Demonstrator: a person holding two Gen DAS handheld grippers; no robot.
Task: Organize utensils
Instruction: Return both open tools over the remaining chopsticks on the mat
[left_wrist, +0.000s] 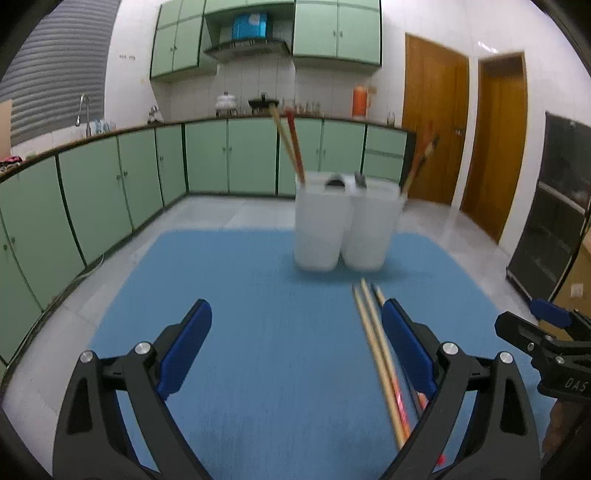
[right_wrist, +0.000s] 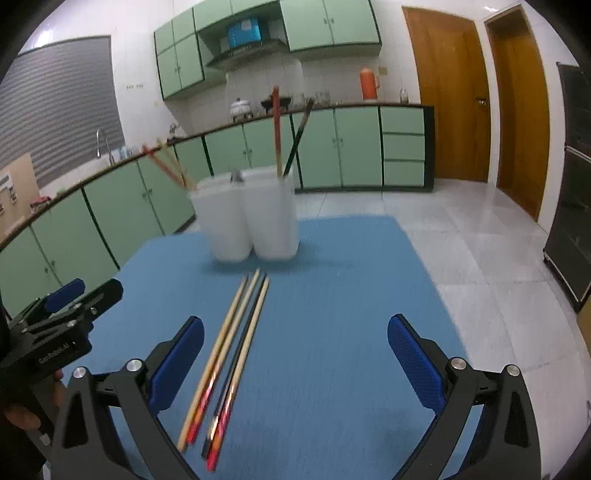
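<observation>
Hovering low over a blue mat (left_wrist: 258, 295) on the counter, jaws spread wide, nothing between the blue pads: the left gripper (left_wrist: 295, 350). Likewise spread wide and gripping nothing, the right gripper (right_wrist: 295, 362), just beside the left one and seen at the right edge of the left wrist view. Lying flat on the mat, a loose bundle of chopsticks (right_wrist: 232, 354), side by side and touching or nearly so, pale wooden tips pointing away toward the holders, red and dark decorated ends nearest the cameras. Sitting just inside the right gripper's left pad in the right wrist view, and beside or partly under the left gripper's right finger in the left wrist view, so between the two grippers. Exact count hard to tell through the blur, four or so. Farther along the mat, standing upright and touching each other, two white translucent holders (left_wrist: 343, 229). Leaning out of the left holder, a pair of chopsticks (left_wrist: 290, 144); leaning out of the right one, another pair (right_wrist: 286, 136), one reddish and one dark. Beyond the counter, a pale tiled floor, green cabinets (left_wrist: 207, 158) along the walls, and two brown wooden doors (right_wrist: 450, 96).
</observation>
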